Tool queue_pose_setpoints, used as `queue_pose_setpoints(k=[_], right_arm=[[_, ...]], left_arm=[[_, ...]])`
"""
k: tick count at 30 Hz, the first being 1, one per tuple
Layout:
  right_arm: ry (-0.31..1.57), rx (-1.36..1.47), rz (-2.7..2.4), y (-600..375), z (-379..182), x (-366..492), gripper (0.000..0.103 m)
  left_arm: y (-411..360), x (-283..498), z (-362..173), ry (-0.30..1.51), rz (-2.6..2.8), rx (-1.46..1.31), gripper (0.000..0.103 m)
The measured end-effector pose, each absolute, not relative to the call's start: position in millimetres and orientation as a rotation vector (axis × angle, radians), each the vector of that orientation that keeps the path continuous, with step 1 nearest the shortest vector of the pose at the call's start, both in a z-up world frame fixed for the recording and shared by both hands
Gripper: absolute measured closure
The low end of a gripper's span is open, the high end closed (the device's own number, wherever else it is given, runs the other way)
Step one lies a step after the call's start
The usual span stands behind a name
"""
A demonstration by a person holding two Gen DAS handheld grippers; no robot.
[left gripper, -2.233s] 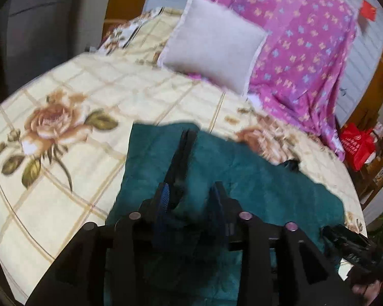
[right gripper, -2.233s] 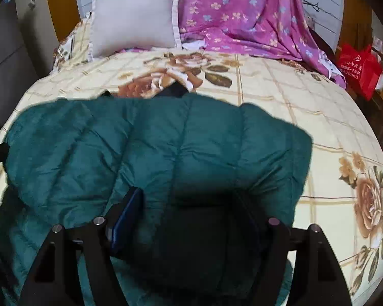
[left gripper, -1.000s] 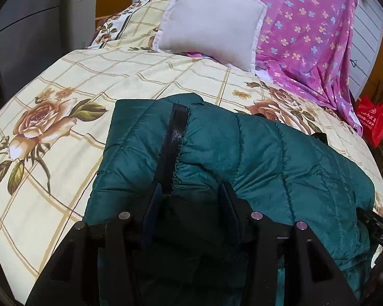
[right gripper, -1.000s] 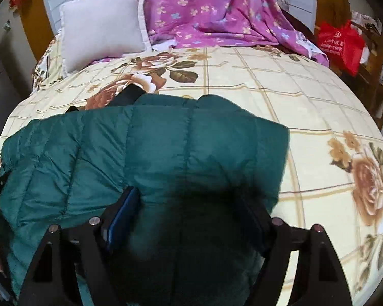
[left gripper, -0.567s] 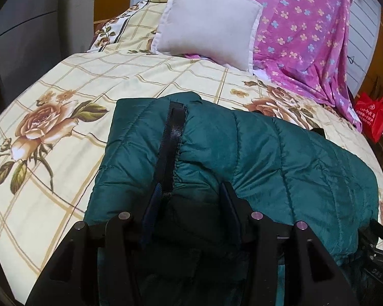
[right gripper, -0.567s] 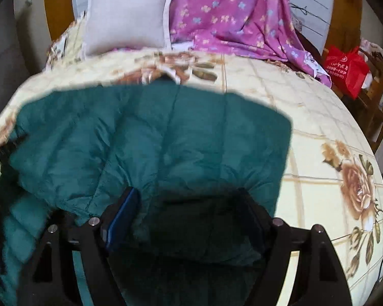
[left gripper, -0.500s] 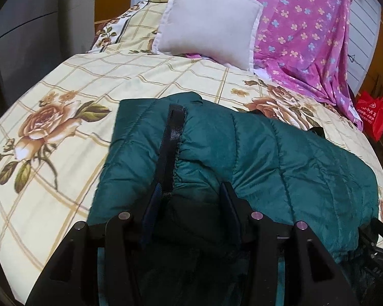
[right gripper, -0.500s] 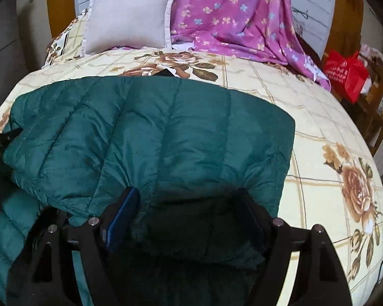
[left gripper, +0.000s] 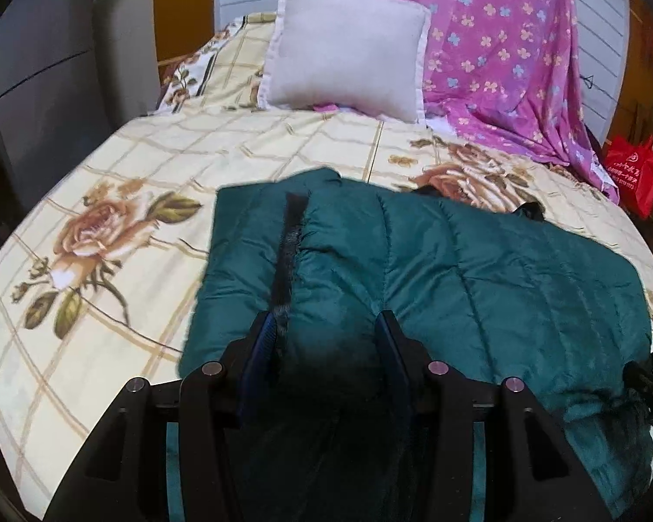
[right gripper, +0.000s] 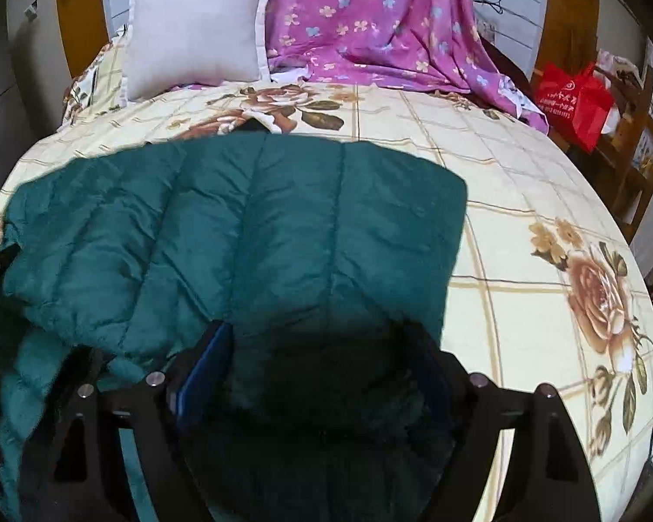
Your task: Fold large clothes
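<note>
Since the earlier frames the teal quilted jacket (left gripper: 479,269) has been drawn a little nearer the foot of the bed and now lies flatter, its folded upper layer spread across the floral bedspread (left gripper: 122,200) with the far edge running almost straight in the right wrist view. The left hand-held gripper (left gripper: 331,339) is clamped on a thick bunch of the jacket's near edge, just beside the dark zipper strip (left gripper: 289,252) that runs away from its left finger. The right hand-held gripper (right gripper: 322,356) stands wide around a bulky fold of the same jacket (right gripper: 248,226); its jaws have just been opening a touch, the padding fills the gap between them, and I cannot tell whether the pads still press on it. On the left of the right wrist view a lower layer of the jacket hangs down over the bed's near edge. A grey-white pillow (left gripper: 348,43) leans at the head of the bed next to a pink flowered cloth (left gripper: 500,52) draped over the headboard. A red bag (right gripper: 574,100) sits off the bed's far right side on wooden furniture.
</note>
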State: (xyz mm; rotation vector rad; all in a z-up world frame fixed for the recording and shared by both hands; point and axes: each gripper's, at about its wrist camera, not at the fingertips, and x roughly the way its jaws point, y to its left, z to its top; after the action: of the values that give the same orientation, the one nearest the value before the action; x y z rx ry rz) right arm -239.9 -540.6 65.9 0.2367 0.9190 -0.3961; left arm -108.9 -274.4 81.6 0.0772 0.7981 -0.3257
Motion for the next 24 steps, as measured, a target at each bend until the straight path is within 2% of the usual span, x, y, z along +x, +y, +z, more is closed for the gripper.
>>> queue_pose_setpoints(k=[12,24], right_arm=[[0.944,0.401,-0.33,-522,86,-348,0.019],[1.0,0.405,-0.392,-510,49,-422,0.019]], left_arm=[[-214,-177,115,0.766,-0.348,0.128,0.073],[-130,-232,89,0.865,-0.33,0.059,0.073]])
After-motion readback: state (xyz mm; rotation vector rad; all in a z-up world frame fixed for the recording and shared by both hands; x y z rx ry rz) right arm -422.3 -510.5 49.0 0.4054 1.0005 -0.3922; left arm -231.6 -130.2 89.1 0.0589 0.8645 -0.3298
